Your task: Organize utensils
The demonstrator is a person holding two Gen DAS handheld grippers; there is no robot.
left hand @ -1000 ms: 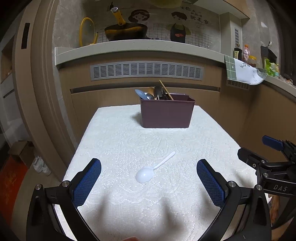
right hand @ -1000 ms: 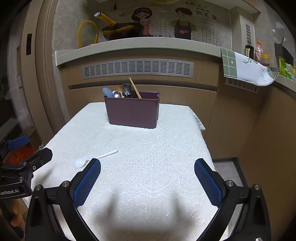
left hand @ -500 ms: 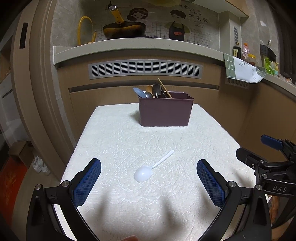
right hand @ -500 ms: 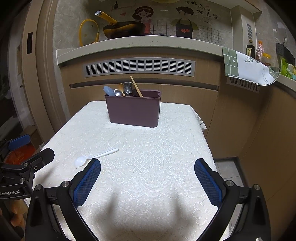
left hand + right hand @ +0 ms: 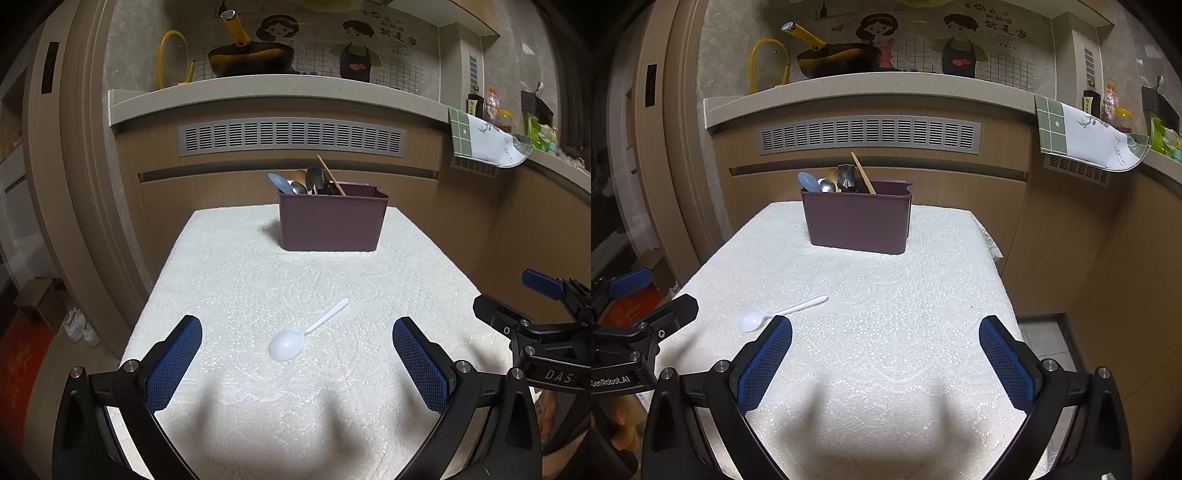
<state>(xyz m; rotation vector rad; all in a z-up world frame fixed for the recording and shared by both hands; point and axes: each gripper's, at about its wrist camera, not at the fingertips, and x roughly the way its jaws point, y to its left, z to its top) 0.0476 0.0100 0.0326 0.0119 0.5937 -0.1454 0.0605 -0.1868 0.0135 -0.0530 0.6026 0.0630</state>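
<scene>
A white plastic spoon lies flat on the white lace tablecloth, bowl toward me, handle pointing far right. My left gripper is open and empty, its jaws wide on either side of the spoon, just short of it. A maroon utensil holder stands at the table's far end with several spoons and a wooden stick in its left part. My right gripper is open and empty over the table's right half; the spoon lies to its left, the holder ahead.
The right gripper's body shows at the right edge of the left wrist view; the left gripper's body at the left edge of the right. Wooden cabinets and a counter stand behind the table. Floor drops off both sides.
Both grippers have shifted slightly; the spoon sits a little more centred between the left jaws. Nothing was taken hold of.
</scene>
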